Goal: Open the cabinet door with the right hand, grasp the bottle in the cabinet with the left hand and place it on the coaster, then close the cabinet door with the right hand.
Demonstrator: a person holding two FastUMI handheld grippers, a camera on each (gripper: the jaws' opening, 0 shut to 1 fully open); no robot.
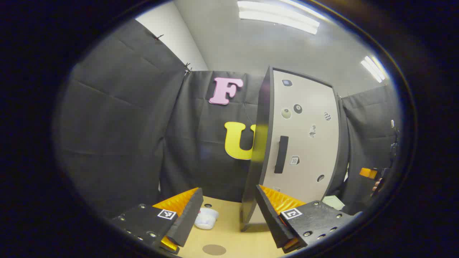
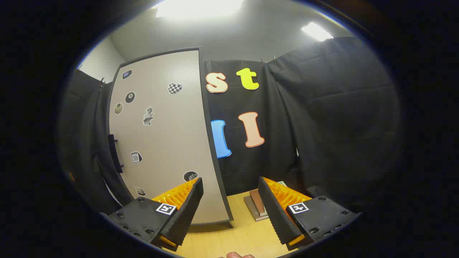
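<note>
A tall cabinet stands on the wooden table, its pale door (image 1: 304,143) shut and dotted with stickers, so its inside is hidden. A dark vertical handle (image 1: 281,154) sits near the door's left edge. A round brown coaster (image 1: 214,249) lies on the table close in front of my left gripper (image 1: 226,218), which is open and holds nothing. In the right gripper view the same door (image 2: 161,143) and its handle (image 2: 115,154) lie ahead to the left. My right gripper (image 2: 231,211) is open, a short way off the door, with nothing between its fingers.
A white crumpled object (image 1: 206,218) lies on the table left of the cabinet. A stack of books (image 2: 256,206) rests right of the cabinet by the cloth wall. The other gripper (image 1: 369,173) and a hand (image 1: 376,185) show far right. A pale card (image 1: 333,202) lies nearby.
</note>
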